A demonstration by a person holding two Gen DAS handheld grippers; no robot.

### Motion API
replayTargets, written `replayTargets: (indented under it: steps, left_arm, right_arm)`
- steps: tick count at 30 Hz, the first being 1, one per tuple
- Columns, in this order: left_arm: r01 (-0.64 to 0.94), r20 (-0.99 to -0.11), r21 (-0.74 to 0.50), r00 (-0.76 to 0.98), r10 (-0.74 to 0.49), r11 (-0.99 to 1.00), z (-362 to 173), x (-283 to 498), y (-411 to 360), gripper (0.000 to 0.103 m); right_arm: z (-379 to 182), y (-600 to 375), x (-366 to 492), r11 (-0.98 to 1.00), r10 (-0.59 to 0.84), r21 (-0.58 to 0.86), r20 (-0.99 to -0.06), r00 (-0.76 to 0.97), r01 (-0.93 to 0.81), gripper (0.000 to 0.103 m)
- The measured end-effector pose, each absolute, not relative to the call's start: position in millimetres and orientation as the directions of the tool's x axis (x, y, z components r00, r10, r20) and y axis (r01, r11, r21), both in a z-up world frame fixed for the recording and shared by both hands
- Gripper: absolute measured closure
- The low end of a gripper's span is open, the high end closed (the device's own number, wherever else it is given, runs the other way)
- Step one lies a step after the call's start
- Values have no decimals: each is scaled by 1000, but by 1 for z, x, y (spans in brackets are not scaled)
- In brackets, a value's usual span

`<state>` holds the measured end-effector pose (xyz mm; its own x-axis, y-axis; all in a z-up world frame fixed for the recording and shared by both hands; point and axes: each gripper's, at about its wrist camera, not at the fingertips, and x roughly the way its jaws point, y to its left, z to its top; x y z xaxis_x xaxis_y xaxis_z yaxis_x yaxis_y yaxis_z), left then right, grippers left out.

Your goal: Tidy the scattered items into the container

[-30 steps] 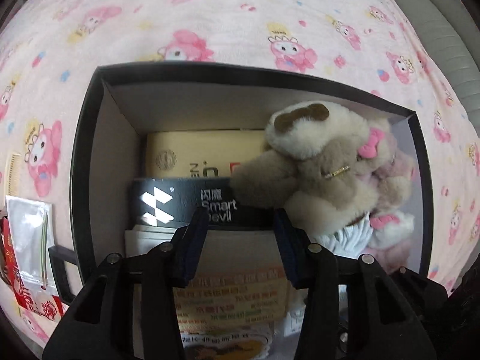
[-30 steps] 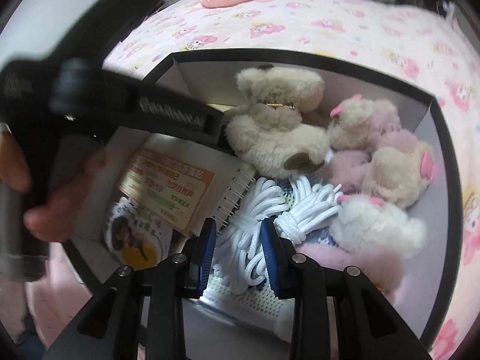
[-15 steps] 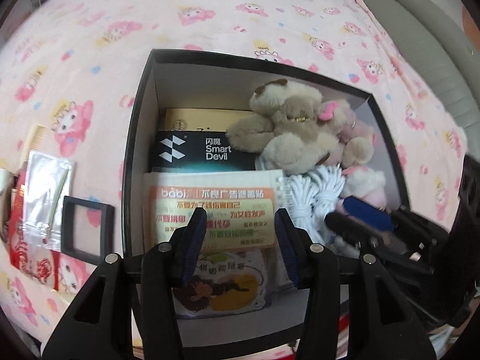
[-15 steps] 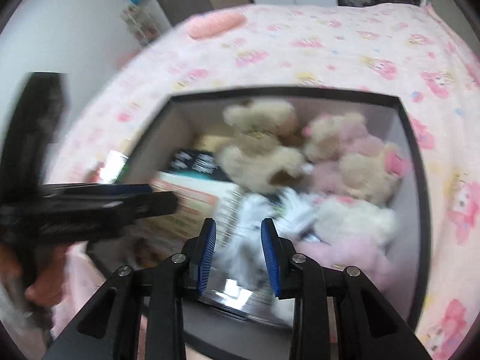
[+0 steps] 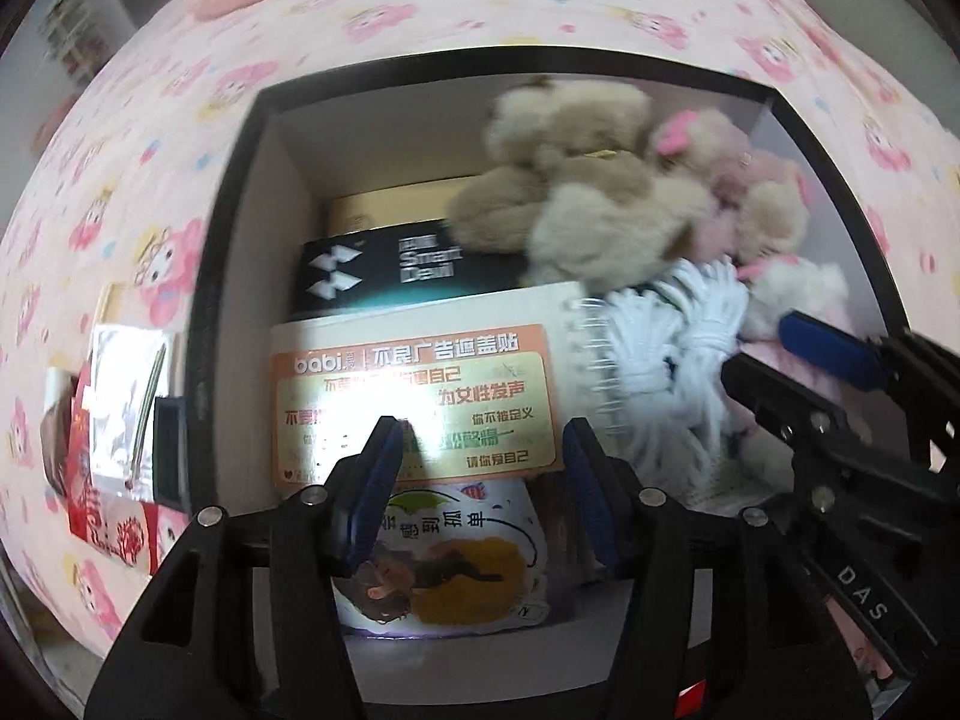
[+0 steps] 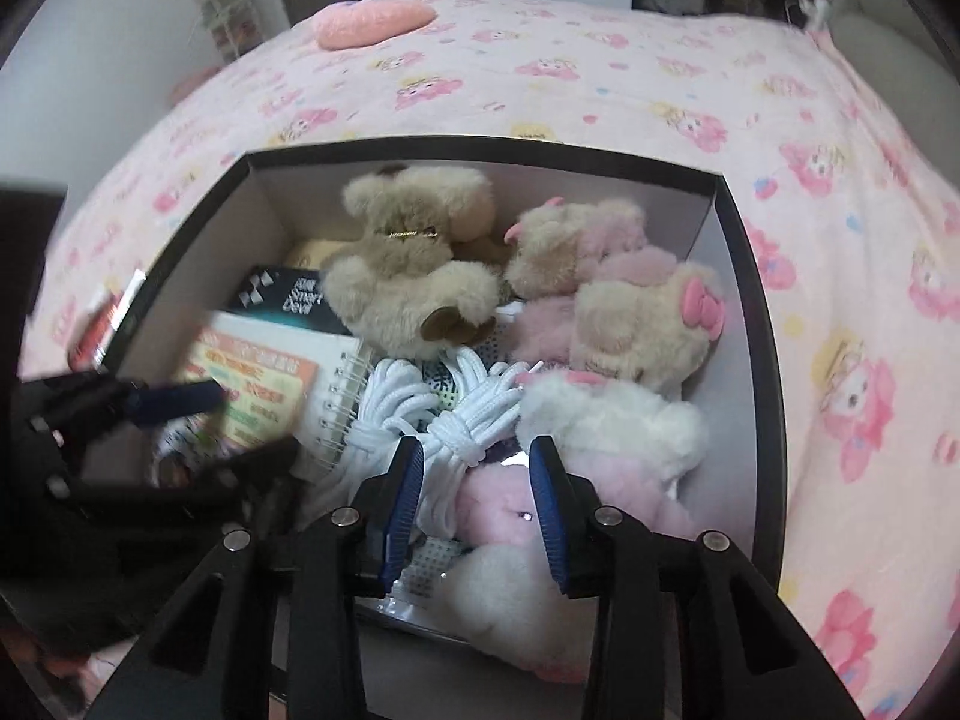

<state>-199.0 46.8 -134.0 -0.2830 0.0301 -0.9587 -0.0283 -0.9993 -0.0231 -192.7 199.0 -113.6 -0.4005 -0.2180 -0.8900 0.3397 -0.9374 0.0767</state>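
Peeking under the plush toys (image 6: pixel 420 276), the tan box (image 5: pixel 390 213) is mostly hidden; both hand-held grippers, left (image 5: pixel 477 450) and right (image 6: pixel 477 468), are opening, empty.

Both wrist views look steeply down from close above into the black box (image 5: pixel 228 276) on the pink bed (image 6: pixel 600 60). The left looks from over the notebook (image 5: pixel 420 312) side, the right from over the plush toys (image 6: pixel 648 324). They share the box's whole interior.
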Motion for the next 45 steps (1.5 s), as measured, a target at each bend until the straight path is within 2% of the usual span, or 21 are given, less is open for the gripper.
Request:
replayTargets:
  steps: [2, 7, 13, 19, 26, 33, 39, 45]
  left_arm:
    - [-24, -956, -71, -284, 75, -997, -133, -200, 39, 43]
    - [-29, -903, -228, -369, 222, -973, -114, -189, 26, 46]
    - [-65, -820, -278, -504, 272, -958, -65, -153, 31, 46]
    - [-141, -742, -278, -597, 306, -950, -18, -113, 34, 46]
    - [-204, -682, -279, -645, 343, -938, 15, -62, 33, 45]
    - [-241, -674, -264, -646, 357, -934, 20, -23, 27, 44]
    - [-249, -661, -286, -647, 379, -925, 22, -3, 13, 44]
    - [-227, -669, -257, -660, 343, -939, 20, 8, 2, 44]
  right_arm:
    - [-114, 199, -194, -936, -226, 85, -889, -399, 343, 64]
    - [-116, 197, -195, -937, -213, 67, -886, -411, 343, 63]
    - [-82, 192, -194, -938, -277, 142, -857, -435, 318, 63]
    - [-31, 190, -149, -948, -238, 79, -820, -521, 308, 60]
    - [5, 190, -92, -965, -233, 106, -764, -602, 240, 54]
    - [9, 185, -44, -979, -203, 136, -739, -642, 153, 52]
    - [17, 170, -18, -982, -186, 107, -719, -670, 158, 52]
    - [12, 157, -12, -977, -209, 120, -718, -664, 178, 52]
